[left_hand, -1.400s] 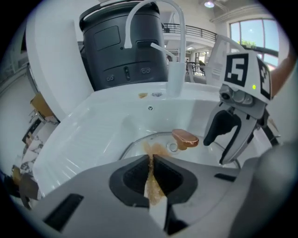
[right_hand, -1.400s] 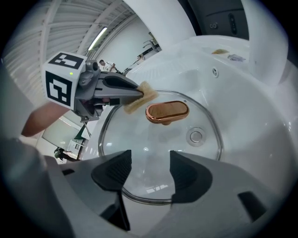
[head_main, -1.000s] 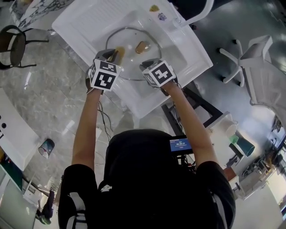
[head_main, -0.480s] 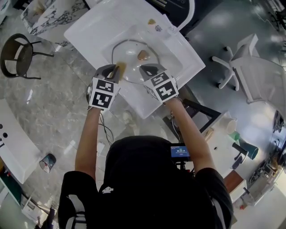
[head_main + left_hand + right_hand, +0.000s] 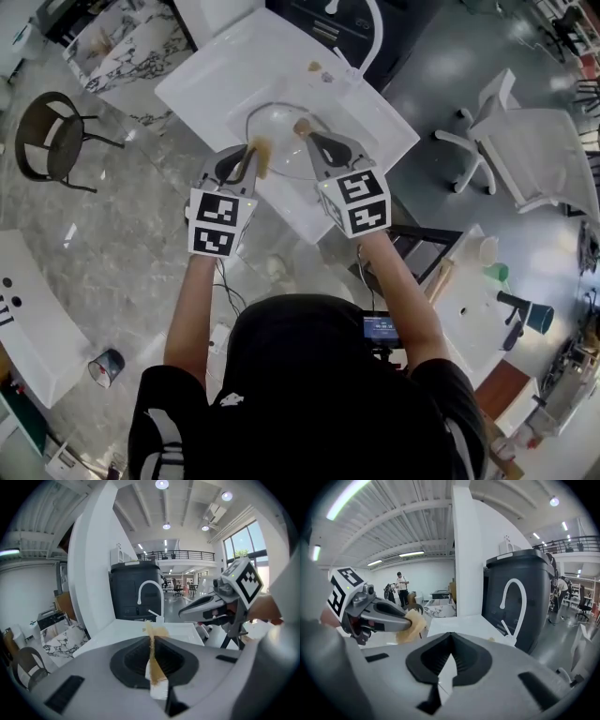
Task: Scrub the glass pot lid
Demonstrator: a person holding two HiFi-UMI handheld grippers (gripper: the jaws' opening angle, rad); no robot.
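The glass pot lid (image 5: 279,150) lies in the basin of the white sink (image 5: 225,75), its brown knob (image 5: 302,125) on top. My left gripper (image 5: 248,155) is shut on a thin tan sponge (image 5: 262,156) over the lid's left rim. The sponge (image 5: 154,667) shows edge-on between that gripper's jaws (image 5: 152,639). My right gripper (image 5: 306,136) has its tips beside the knob, and whether they touch it I cannot tell. Its jaws (image 5: 451,637) are shut with nothing between them. From the right gripper view, the left gripper (image 5: 407,619) carries the sponge (image 5: 409,629).
A white arched faucet (image 5: 371,28) stands at the sink's far edge before a black cabinet (image 5: 520,583). White chairs (image 5: 525,159) are at the right and a dark stool (image 5: 52,131) at the left. A side table with cups (image 5: 487,272) is at the lower right.
Both grippers have drawn back from the sink and closer to me. The right gripper's tips now sit by the lid's knob. The sponge stays in the left gripper.
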